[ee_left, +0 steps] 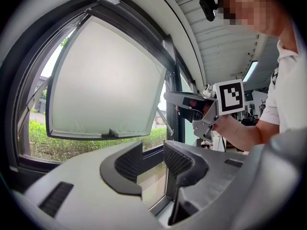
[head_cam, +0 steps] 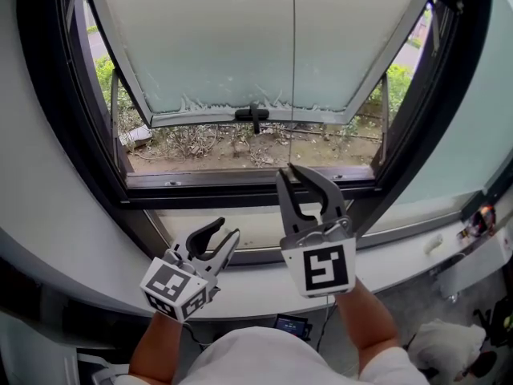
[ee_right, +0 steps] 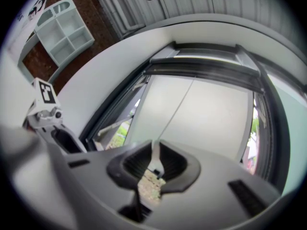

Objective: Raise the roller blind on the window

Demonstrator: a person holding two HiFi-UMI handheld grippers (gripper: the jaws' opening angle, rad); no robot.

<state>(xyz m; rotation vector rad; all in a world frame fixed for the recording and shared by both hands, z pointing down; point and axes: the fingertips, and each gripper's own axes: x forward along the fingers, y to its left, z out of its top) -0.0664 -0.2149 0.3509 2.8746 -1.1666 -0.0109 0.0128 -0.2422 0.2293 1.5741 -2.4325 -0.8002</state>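
The right claw [head_cam: 288, 171] is clenched on the white pull tab [ee_right: 155, 158] at the end of the blind's cord [head_cam: 292, 70]. The cord runs straight up in front of the frosted window pane [head_cam: 240, 46], which is swung outward. The roller blind [ee_right: 206, 68] sits as a dark band along the top of the frame. The left claw [head_cam: 228, 228] is released and empty above the white sill [head_cam: 96, 287].

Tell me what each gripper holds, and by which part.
The right gripper pinches the blind's pull cord at its white end piece; the left gripper is open and empty.
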